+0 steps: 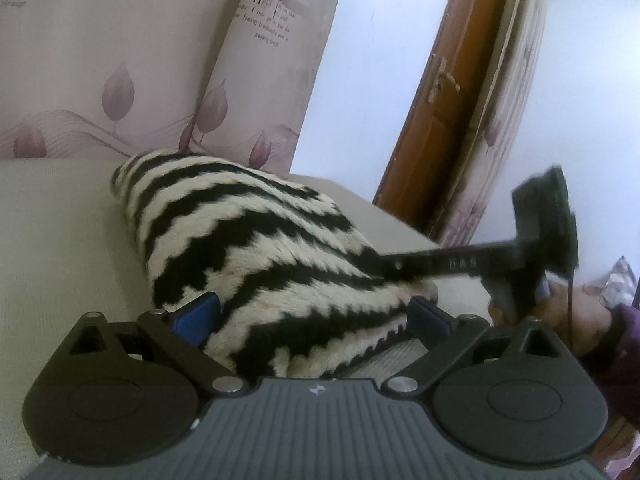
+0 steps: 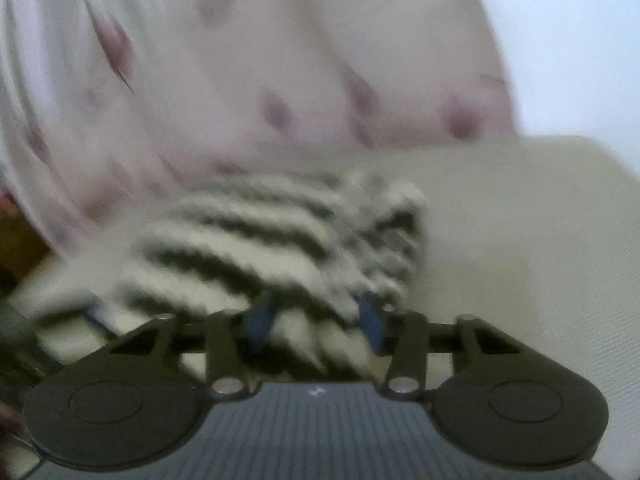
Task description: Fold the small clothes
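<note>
A fuzzy black-and-white zigzag-striped knit garment (image 1: 256, 248) lies bunched on a cream cushion (image 1: 60, 248). My left gripper (image 1: 316, 312) is open, its blue pads either side of the garment's near edge. My right gripper reaches in from the right in the left wrist view (image 1: 376, 264), with its finger against the garment's right side. In the blurred right wrist view the right gripper (image 2: 316, 320) has its blue pads closed in on a fold of the garment (image 2: 280, 232).
Pink leaf-print cushions (image 1: 120, 60) stand behind the seat. A brown wooden door (image 1: 440, 100) and white wall are at the right. The cushion's right edge drops off near the door. The person's hand in a purple sleeve (image 1: 608, 336) is at right.
</note>
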Available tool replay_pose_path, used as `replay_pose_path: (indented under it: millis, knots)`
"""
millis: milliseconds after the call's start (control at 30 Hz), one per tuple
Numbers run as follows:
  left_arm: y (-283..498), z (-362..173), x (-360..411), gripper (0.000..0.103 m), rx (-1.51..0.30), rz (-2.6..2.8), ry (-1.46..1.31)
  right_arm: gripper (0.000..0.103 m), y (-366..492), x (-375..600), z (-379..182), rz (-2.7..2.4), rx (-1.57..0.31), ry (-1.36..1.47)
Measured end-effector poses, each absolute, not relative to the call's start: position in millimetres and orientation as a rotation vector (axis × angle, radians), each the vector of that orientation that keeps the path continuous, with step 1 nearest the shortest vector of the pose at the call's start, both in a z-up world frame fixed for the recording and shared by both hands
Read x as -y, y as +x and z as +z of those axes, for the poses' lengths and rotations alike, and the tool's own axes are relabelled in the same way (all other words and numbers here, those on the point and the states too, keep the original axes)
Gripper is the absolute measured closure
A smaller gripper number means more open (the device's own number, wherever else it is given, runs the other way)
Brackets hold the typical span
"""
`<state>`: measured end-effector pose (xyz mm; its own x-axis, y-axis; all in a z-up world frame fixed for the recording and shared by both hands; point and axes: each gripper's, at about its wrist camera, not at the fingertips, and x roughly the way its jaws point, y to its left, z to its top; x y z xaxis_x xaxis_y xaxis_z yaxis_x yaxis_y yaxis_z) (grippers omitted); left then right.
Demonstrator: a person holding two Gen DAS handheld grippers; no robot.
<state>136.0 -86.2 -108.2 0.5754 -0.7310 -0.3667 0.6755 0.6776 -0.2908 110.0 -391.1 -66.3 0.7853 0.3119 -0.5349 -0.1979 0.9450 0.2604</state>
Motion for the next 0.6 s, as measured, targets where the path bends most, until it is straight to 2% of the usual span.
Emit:
replay_pose_path:
  millis: [133, 367, 500, 533, 600]
  knots:
    - [127, -108, 82, 0.006, -0.462, -0.812, -0.110, 0.060, 93, 408, -80, 0.281, -0.590, 0.304]
    - [114, -89, 68, 0.007, -0.379, -0.791, -0.186, 0.058, 67, 415, -51, 0.265, -0.451, 0.329]
    - [110, -88, 81, 0.014, -0.363, -0.765, -0.126, 0.058, 65, 401, -39, 0.324, -0.419, 0.313]
    - [111, -91, 87, 0.019, -0.383, -0.762, -0.087, 0.058, 68, 399, -40, 0.325, -0.424, 0.299]
    - [108, -96, 94, 0.021, -0.402, -0.765, -0.045, 0.058, 76, 400, -48, 0.315, -0.457, 0.311]
